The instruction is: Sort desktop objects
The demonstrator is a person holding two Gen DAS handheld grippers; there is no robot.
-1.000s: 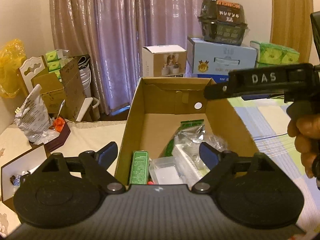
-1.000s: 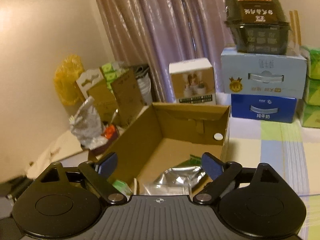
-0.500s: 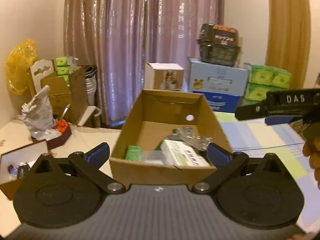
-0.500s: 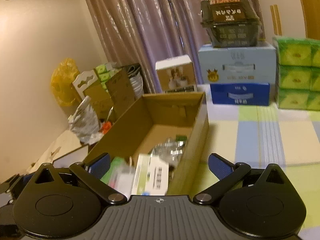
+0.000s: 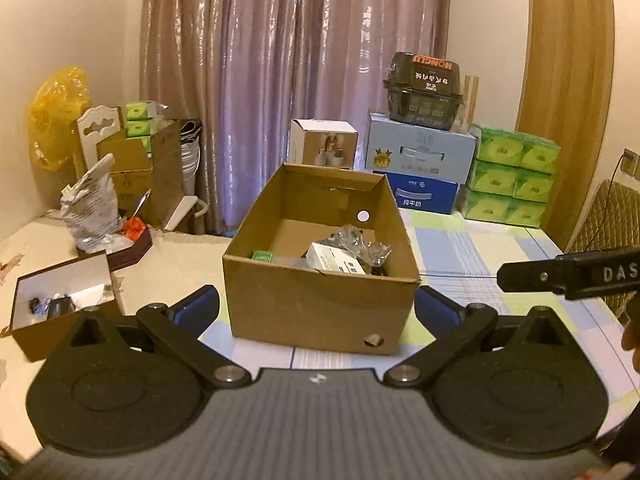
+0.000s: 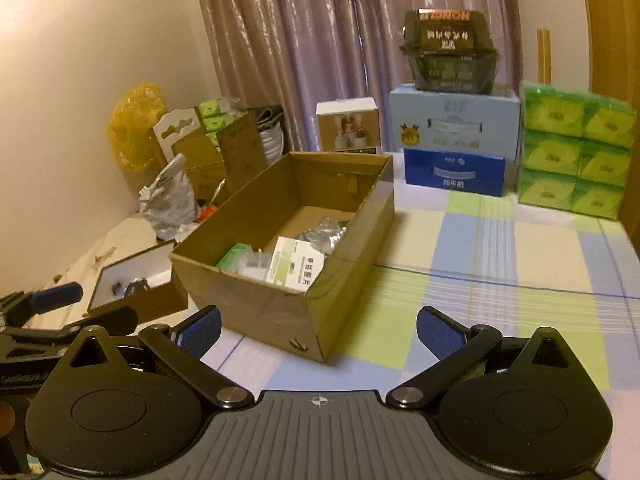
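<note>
An open cardboard box [image 5: 320, 300] was recorded at the centre of the left wrist frame, standing on a bench covered by a checked cloth [image 5: 472, 248] of pale blue, green and cream. Inside the box were noted a white and green medicine carton [image 6: 294, 266], a smaller green carton [image 6: 236, 255] to its left, and a crumpled clear wrapper [image 5: 356, 240] behind them; a clear plastic item between the cartons could not be identified. The left tongs [image 5: 316, 312] were seen at the lower centre of their own frame, blue-padded fingers spread wide with nothing between them, the near wall of the box lying in the gap. The right tongs [image 6: 318, 330] were likewise held apart and empty at the lower centre of the right wrist frame, the near corner of the box falling between the fingers. In the left wrist frame the right tongs were also seen side-on at the right edge, with part of a hand [image 5: 631, 344] just below. At the lower left a small white-lined box [image 5: 60, 292] was listed. In the upper right were stacked a pale blue carton [image 5: 420, 152] over a dark blue carton [image 5: 424, 198], with a dark food tray [image 5: 424, 92] on top, and green tissue packs [image 5: 512, 176] beside them. Mauve curtains [image 5: 292, 60] filled the upper centre.
</note>
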